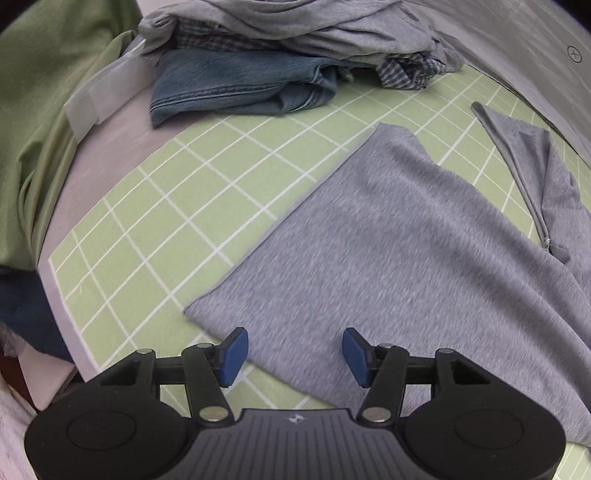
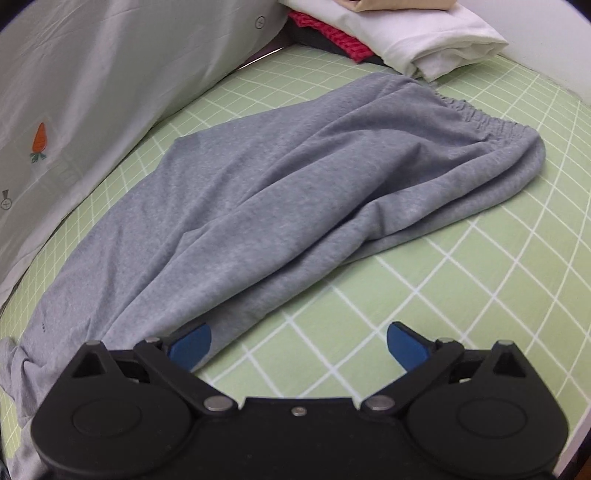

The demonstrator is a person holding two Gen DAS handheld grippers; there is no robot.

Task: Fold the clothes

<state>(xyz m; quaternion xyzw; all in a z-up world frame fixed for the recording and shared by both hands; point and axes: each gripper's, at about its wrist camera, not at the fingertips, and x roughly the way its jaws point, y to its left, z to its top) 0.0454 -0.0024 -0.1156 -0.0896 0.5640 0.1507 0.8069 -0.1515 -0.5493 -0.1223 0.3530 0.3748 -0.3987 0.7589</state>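
Your left gripper [image 1: 294, 357] spread wide, empty, hovering over leg end of grey sweatpants [image 1: 406, 236] lying on green grid sheet [image 1: 177, 206]. Your right gripper [image 2: 299, 345] also spread, empty, left pad [image 2: 190, 345] against sweatpants' edge. Waistband [image 2: 476, 112] lies farthest from right gripper.

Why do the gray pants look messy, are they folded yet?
Not neatly folded. The gray pants lie rumpled on the green checked sheet, waistband bunched, and both grippers are open, holding nothing.

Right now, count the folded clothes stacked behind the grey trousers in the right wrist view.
3 visible: a white one on top, a beige one above it at the frame edge, a red one beneath. More may be hidden.
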